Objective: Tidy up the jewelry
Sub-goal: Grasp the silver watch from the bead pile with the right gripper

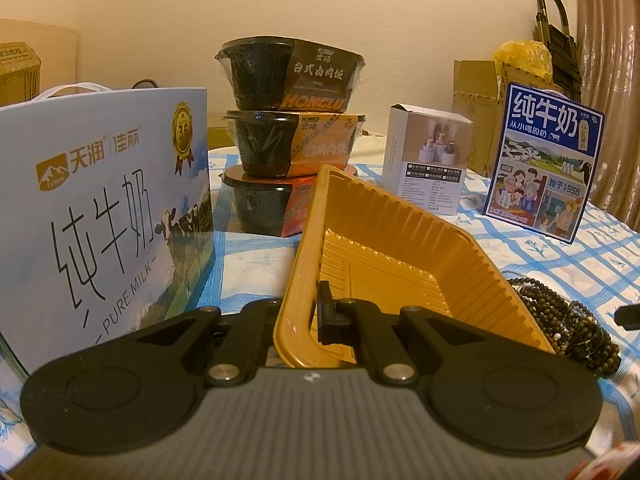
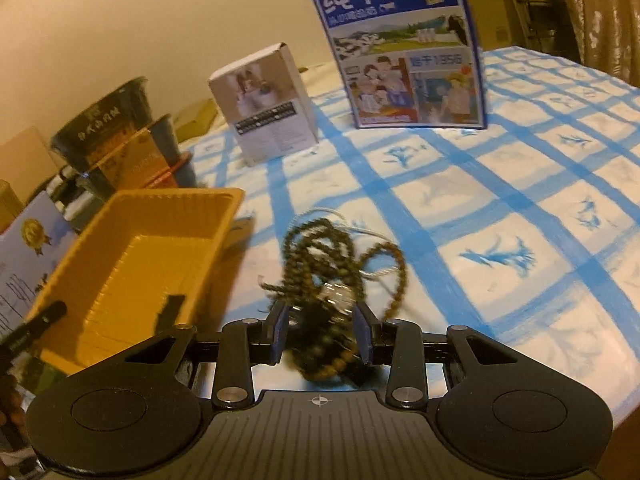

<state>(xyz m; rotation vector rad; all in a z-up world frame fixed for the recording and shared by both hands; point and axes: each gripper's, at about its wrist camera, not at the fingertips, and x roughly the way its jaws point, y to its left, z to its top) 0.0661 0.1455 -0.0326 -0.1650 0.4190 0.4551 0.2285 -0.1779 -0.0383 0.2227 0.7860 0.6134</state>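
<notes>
**Beads in one claw, tray in the other: the drop comes next**

The worktop [image 2: 500,184], under its blue-checked cloth, carries the clutter along its far side: the big pale milk carton [image 1: 104,216] at far left, a stack of three black meal bowls [image 1: 288,136] beside it, a small white box [image 1: 428,160] further right, and the blue milk box [image 1: 544,164] at the right.

Nearer me is the yellow tray [image 1: 384,240]. My left claw [image 1: 308,316] is pinching its near rim, one finger inside the wall and one outside, and the tray sits tilted, its far end raised. It looks empty inside.

The jewelry is a tangle of dark bead strands [image 2: 340,276], just right of the tray. My right claw [image 2: 322,332] is pressed in on the near part of the bundle, the blue pads on either side of it; the rest of the loops trail out ahead of the claw over the cloth, with a thin pale cord among them. The beads are blurred, so I cannot tell whether they are lifted clear or dragging on the cloth.

I judge the step in hand to be carrying the beads to the tray. The next move calls for swinging the right claw leftward over the tray's rim, high enough that the trailing loops clear the wall, while the left claw steadies the tray, then spreading the pads over its middle. The loose strands could snag the rim.
</notes>
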